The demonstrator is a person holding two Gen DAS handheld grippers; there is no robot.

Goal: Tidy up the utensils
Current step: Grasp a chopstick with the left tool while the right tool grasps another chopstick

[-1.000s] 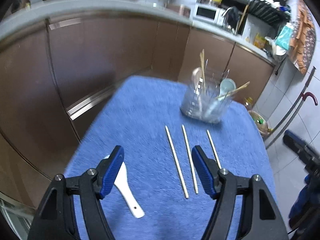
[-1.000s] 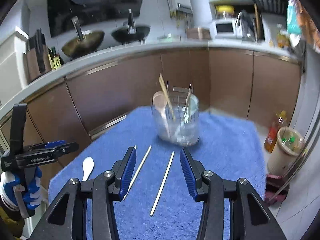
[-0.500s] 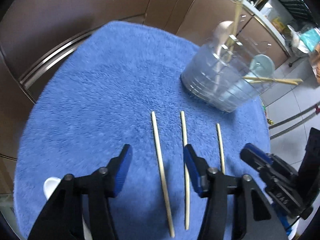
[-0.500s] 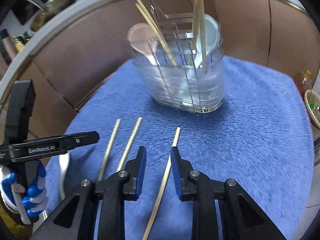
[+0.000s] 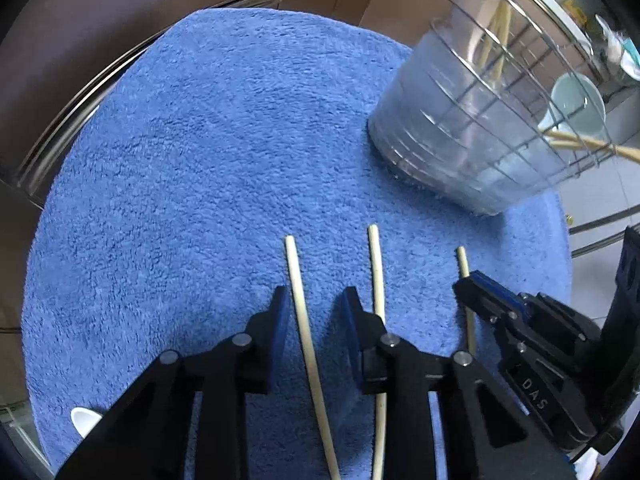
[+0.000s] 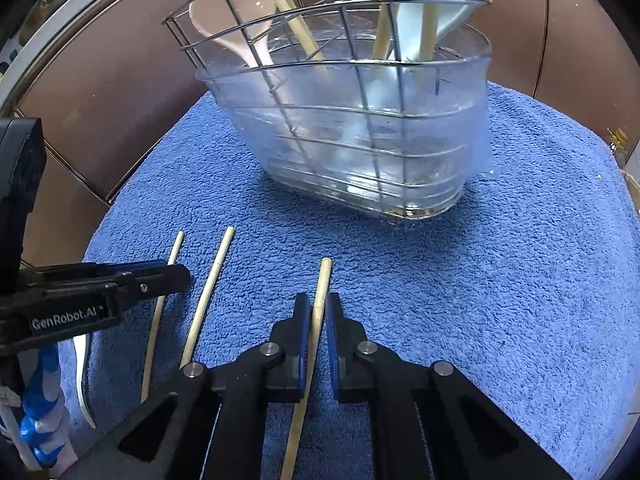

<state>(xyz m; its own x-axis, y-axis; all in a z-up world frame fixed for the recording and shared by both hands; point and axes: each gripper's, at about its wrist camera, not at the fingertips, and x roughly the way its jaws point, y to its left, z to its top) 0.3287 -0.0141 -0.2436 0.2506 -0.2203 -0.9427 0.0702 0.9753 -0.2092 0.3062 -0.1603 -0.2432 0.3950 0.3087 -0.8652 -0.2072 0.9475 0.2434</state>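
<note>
Three pale chopsticks lie side by side on the blue towel (image 5: 192, 168). My left gripper (image 5: 312, 312) is low over the towel, its jaws partly closed around the left chopstick (image 5: 298, 292) with gaps on both sides. The middle chopstick (image 5: 375, 264) lies just right of it. My right gripper (image 6: 318, 314) has its jaws nearly shut on the right chopstick (image 6: 323, 284), which also shows in the left wrist view (image 5: 463, 262). The clear utensil holder with a wire basket (image 6: 360, 136) stands beyond, holding a pink spoon (image 6: 224, 20), a pale green spoon and chopsticks.
A white spoon (image 6: 82, 368) lies at the towel's near left, its tip also in the left wrist view (image 5: 84, 420). Brown cabinet fronts (image 5: 120, 20) rise behind the towel. The holder (image 5: 472, 128) stands at the towel's far right.
Both grippers dropped to the towel and moved forward. The left jaws narrowed around the left chopstick. The right jaws closed in on the right chopstick.
</note>
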